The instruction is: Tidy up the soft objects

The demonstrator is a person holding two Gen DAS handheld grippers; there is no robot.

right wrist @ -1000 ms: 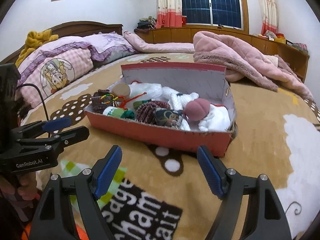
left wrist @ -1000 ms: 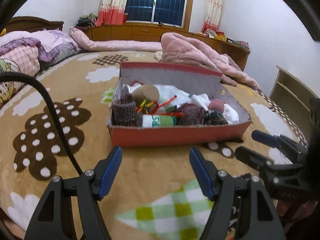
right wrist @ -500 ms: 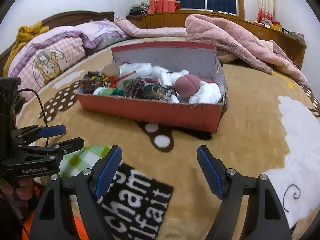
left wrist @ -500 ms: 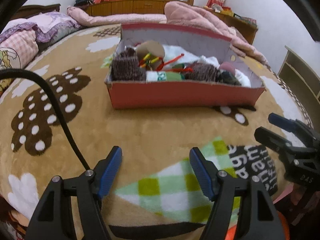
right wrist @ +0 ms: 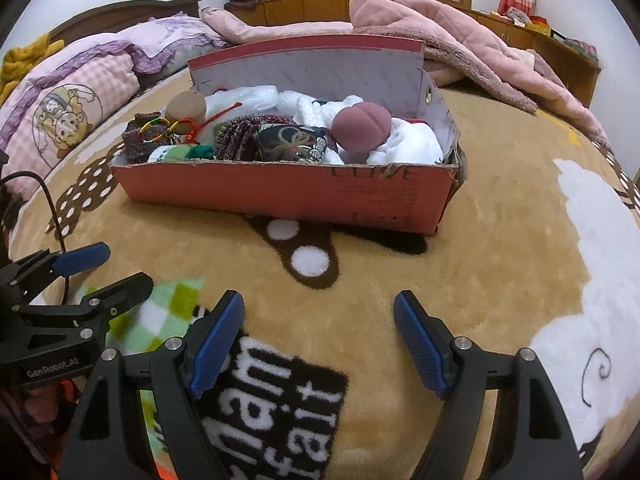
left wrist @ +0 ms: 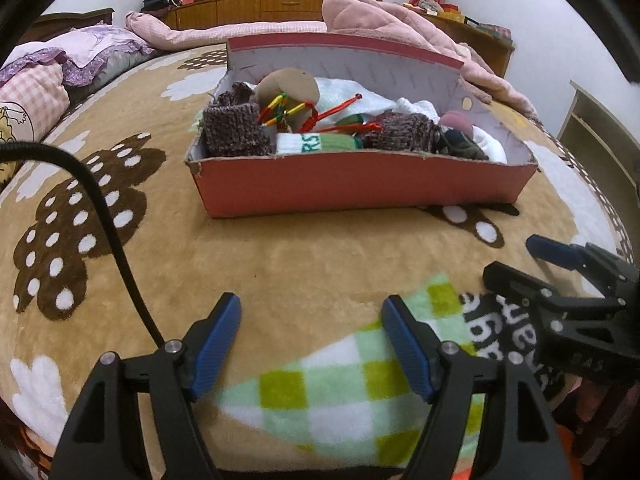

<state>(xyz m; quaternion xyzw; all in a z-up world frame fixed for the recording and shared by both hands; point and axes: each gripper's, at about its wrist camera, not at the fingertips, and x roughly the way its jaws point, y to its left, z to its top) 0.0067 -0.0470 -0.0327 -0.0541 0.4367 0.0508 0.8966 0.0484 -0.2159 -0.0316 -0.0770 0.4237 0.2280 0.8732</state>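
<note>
On the bed's brown patterned blanket (left wrist: 328,264) stands a red cardboard box (left wrist: 360,184), its lid flap raised at the far side, and the soft things to be sorted are all inside it. Against the box's left end sits a dark knitted piece (left wrist: 234,130); toward the middle lies a rolled white and green sock (left wrist: 316,143) with a second dark knit (right wrist: 248,136) beside it; at the box's right end a pink ball (right wrist: 362,124) rests on white cloth (right wrist: 408,148). A tangle of red, yellow and green loops (left wrist: 288,110) lies over the things near the left end.

Both grippers hang short of the box's near wall, well apart from it. The left gripper (left wrist: 312,344) has just been opening its jaws a little further, with nothing between them; the right gripper (right wrist: 320,340) is spread wide and empty too.

These things look light and yielding, so they will likely squash and sag in a pinch. A grip across the bulk of a roll or knit should hold better than one on a loose edge. The loops may snag and drag neighbours out. The cardboard walls are thin and the raised flap blocks the far side, so reaching in from above the near wall seems best. Bare blanket lies open in front of the box and to both sides for laying things down.
</note>
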